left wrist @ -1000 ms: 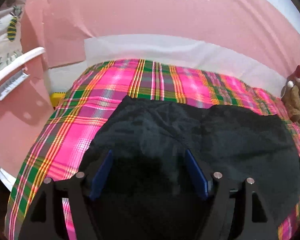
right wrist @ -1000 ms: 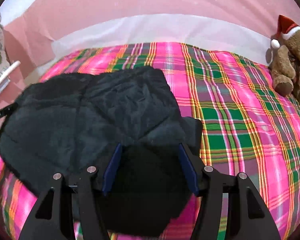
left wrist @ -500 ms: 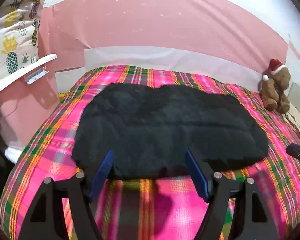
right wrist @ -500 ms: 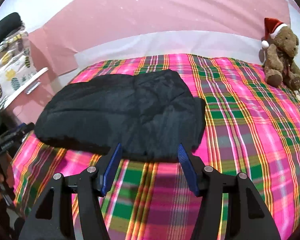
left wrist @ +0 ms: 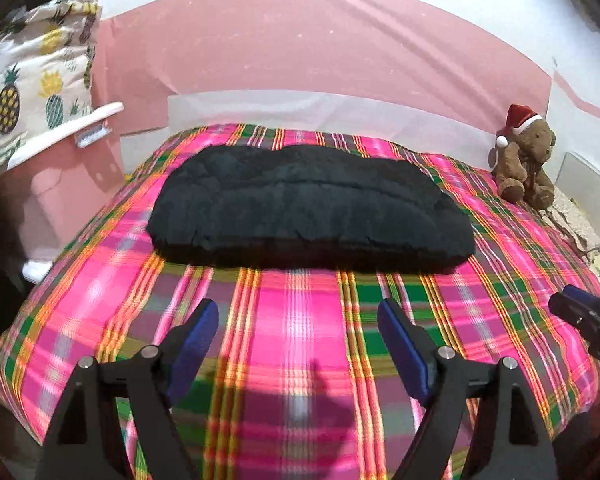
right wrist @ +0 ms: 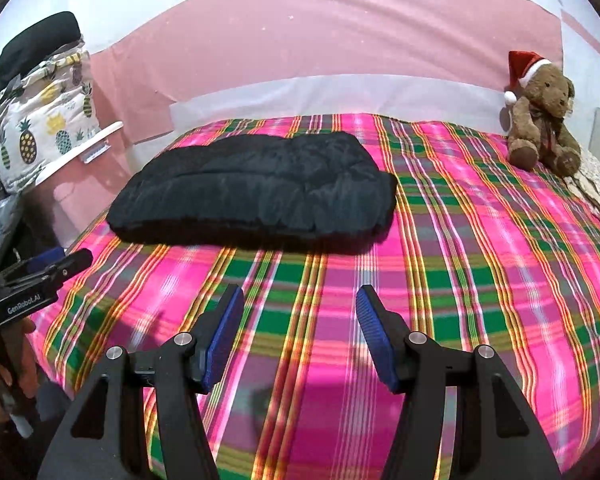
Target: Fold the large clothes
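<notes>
On the far half of the plaid bedspread point(left wrist: 300, 340), toward twelve o'clock from both grippers, a folded black garment point(left wrist: 308, 216) is lying as a long, puffy bundle stretched from nine to three o'clock. In the right wrist view the same bundle point(right wrist: 256, 188) is sitting at about eleven o'clock, nearer the left edge of the bed.

Well short of the garment, the left gripper point(left wrist: 298, 340) is hovering over bare bedspread, its jaws opening and nothing sitting between the blue pads point(left wrist: 400, 348). At three o'clock in that view, the tip of the right gripper point(left wrist: 580, 312) is poking in. The right gripper point(right wrist: 298, 328) is likewise hanging over bare plaid point(right wrist: 460, 260), fingers spread apart and gripping nothing, while the left gripper point(right wrist: 32, 284) is showing at nine o'clock.

Farther out, a teddy bear point(right wrist: 544, 120) in a red Santa hat is sitting at two o'clock by the pink headboard point(right wrist: 320, 40), and a pineapple-print cushion point(left wrist: 32, 76) is resting at ten o'clock.
</notes>
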{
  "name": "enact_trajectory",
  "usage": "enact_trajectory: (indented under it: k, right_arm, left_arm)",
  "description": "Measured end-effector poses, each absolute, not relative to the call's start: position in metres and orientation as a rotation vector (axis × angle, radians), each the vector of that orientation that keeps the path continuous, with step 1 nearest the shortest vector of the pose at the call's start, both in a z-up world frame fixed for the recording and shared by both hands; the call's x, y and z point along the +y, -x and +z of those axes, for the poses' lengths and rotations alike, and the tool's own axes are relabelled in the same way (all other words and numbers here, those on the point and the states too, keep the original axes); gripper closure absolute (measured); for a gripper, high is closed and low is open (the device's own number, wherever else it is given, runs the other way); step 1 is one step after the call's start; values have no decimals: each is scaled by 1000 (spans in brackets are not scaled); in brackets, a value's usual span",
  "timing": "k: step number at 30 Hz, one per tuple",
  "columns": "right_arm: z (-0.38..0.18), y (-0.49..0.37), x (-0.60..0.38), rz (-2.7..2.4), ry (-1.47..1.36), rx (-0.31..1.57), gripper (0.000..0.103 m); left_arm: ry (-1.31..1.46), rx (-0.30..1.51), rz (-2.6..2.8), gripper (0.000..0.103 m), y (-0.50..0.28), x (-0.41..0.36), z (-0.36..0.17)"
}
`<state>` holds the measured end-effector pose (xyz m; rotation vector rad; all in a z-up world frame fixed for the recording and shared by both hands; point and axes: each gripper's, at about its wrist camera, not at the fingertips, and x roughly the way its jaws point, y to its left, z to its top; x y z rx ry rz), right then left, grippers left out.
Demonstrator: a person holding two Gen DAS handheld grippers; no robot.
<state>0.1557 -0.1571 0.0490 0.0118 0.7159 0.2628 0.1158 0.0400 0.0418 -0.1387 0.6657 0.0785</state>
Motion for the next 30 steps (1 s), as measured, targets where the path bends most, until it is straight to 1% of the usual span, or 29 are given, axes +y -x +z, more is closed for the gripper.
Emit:
enact_trajectory:
  k: [11,30]
  right_arm:
    - [37,-117,-148,281,21,749,44]
    - [37,-111,-134,271,61,737,44]
  left_arm:
    - [98,710,100,20,-79,20,31]
    - [141,716,128,20,-76,26,28]
